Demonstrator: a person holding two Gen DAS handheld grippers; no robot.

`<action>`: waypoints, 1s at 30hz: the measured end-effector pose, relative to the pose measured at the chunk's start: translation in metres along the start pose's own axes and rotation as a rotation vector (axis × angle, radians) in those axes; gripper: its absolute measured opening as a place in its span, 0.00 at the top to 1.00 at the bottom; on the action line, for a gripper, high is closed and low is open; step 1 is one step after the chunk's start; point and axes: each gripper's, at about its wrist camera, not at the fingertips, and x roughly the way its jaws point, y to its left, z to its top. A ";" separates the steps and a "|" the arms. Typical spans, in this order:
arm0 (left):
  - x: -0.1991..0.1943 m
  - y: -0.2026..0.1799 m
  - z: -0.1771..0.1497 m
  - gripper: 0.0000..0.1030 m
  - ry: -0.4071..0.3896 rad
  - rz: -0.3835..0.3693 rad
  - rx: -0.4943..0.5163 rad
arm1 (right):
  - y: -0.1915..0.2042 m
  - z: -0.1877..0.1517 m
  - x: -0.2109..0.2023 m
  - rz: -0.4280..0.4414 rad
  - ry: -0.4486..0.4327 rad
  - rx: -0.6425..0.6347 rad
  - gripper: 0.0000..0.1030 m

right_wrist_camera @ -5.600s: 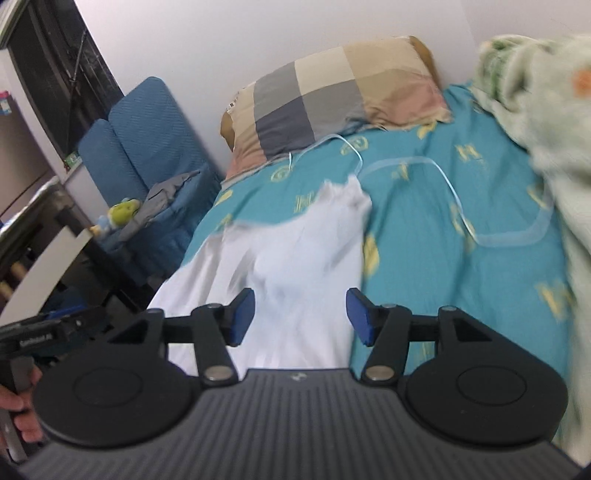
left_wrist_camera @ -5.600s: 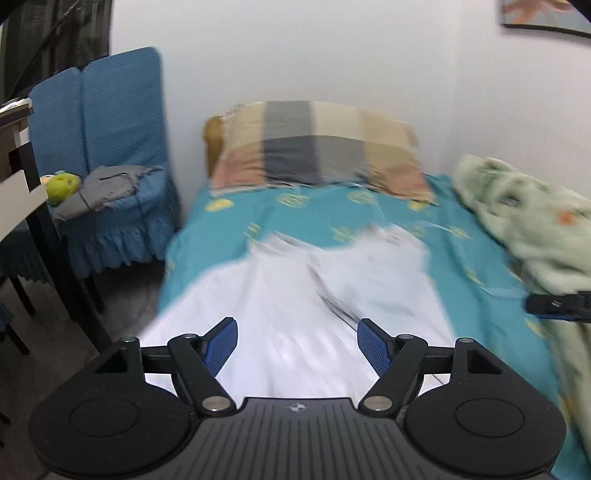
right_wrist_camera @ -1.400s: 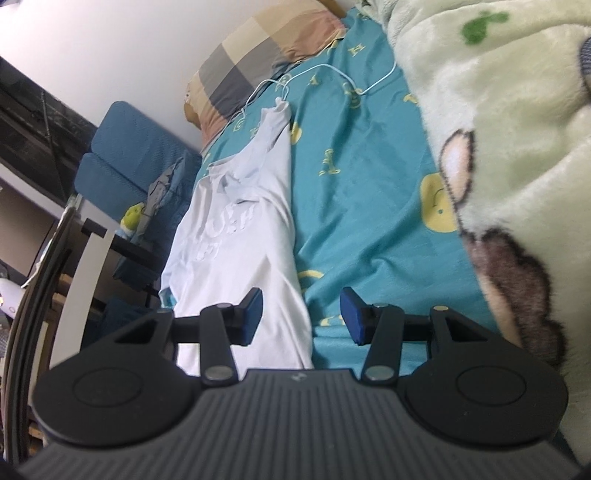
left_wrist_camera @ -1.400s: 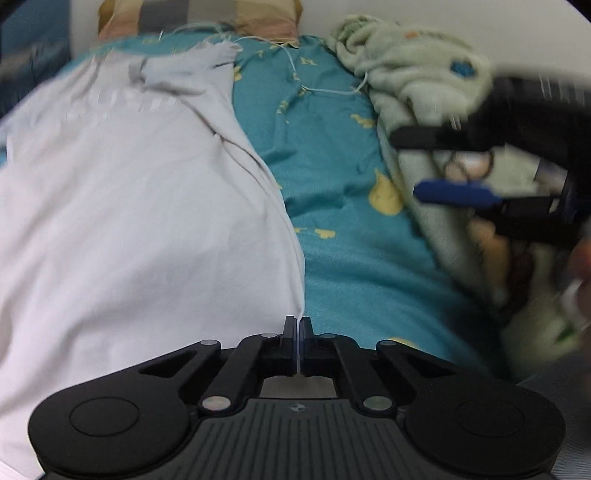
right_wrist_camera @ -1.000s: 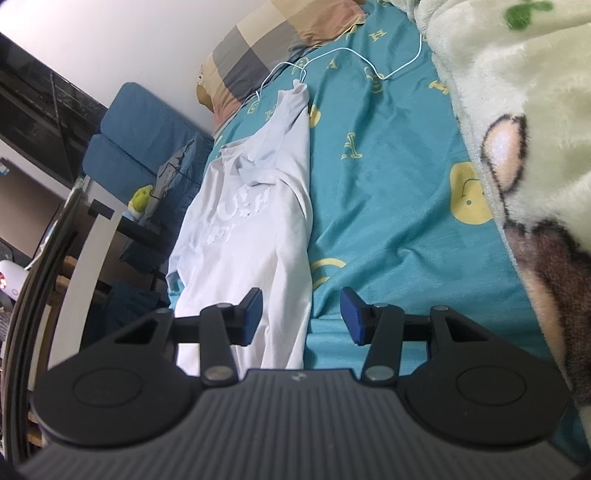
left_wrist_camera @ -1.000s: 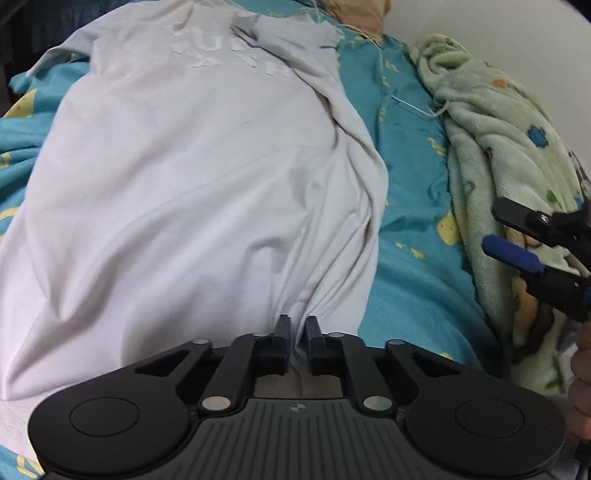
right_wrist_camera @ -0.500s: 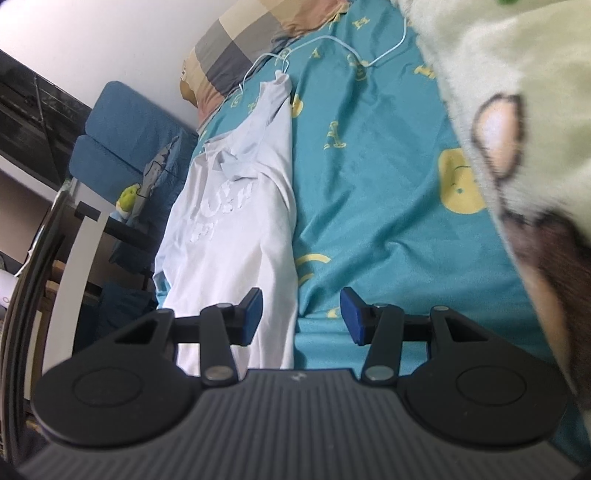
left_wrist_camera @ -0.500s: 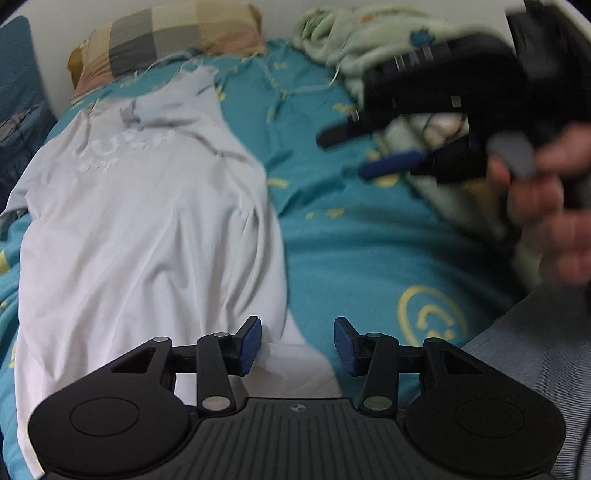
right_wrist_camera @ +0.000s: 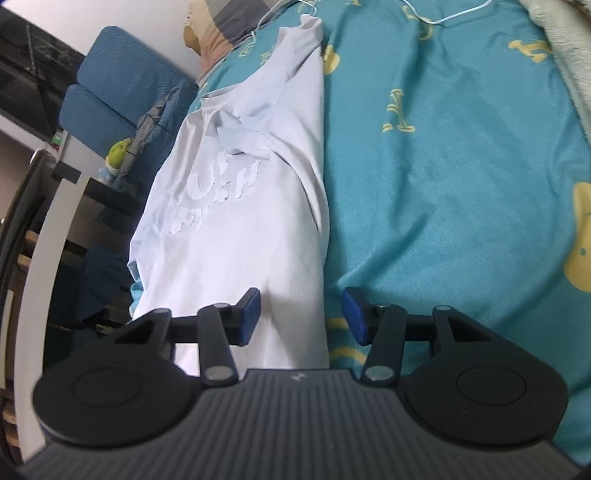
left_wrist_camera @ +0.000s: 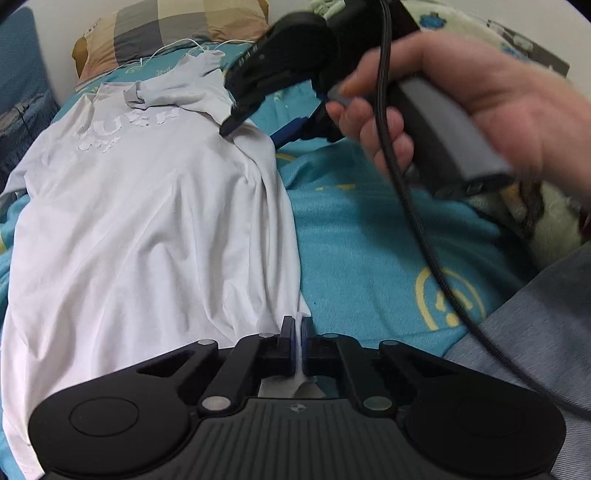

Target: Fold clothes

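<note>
Since half a second ago, the left gripper (left_wrist_camera: 298, 334) has gone from standing open over the shirt's bottom corner to pinching that corner, and the right gripper (right_wrist_camera: 301, 321) has swung in from above the blanket to the shirt's upper side edge. A white T-shirt (left_wrist_camera: 147, 206) lies face up on a teal bedsheet (left_wrist_camera: 369, 236) printed with yellow shapes; every place below is given relative to this shirt. The left gripper's fingers are closed tight on a thin fold of cloth at the shirt's hem corner, the one nearest the camera and on the side toward open sheet. The right gripper, held in a hand (left_wrist_camera: 480, 110), hovers at the same long edge up near the sleeve; its jaws are closing, with the shirt's edge lying below and between them, but the pads do not yet press on cloth. Folding has hardly begun: the body is spread in a single layer, and one sleeve looks flopped inward and crumpled over the chest near the collar. Every fold is left to do, probably starting with this long side. The shirt is thin and soft, lightly wrinkled, with raised white lettering (right_wrist_camera: 218, 192) across the chest. A checked pillow (left_wrist_camera: 173, 29) sits beyond the collar, and a fuzzy green blanket (left_wrist_camera: 461, 33) lies past the open sheet.
</note>
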 end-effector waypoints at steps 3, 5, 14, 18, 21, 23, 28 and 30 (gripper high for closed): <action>-0.015 0.007 0.008 0.98 -0.050 -0.103 -0.058 | 0.002 0.000 -0.002 -0.008 -0.016 -0.030 0.93; -0.032 0.013 0.012 0.98 -0.099 -0.215 -0.116 | 0.000 0.003 -0.014 0.000 -0.047 -0.021 0.94; -0.062 0.063 0.007 0.98 -0.140 -0.443 -0.467 | 0.026 0.011 -0.060 0.014 -0.180 -0.137 0.94; -0.056 0.093 -0.016 0.98 -0.044 -0.259 -0.583 | 0.068 0.001 -0.038 0.038 -0.154 -0.331 0.94; -0.038 0.111 -0.031 0.97 0.063 -0.136 -0.661 | 0.085 -0.017 -0.006 0.047 -0.077 -0.425 0.92; -0.024 0.117 -0.033 0.97 0.114 -0.119 -0.689 | 0.085 -0.028 0.013 0.021 -0.025 -0.454 0.91; -0.017 0.114 -0.028 0.90 0.126 -0.110 -0.673 | 0.067 -0.034 0.027 0.027 0.056 -0.365 0.90; -0.024 0.116 -0.030 0.63 0.109 -0.114 -0.688 | 0.061 -0.030 0.018 0.049 0.062 -0.290 0.82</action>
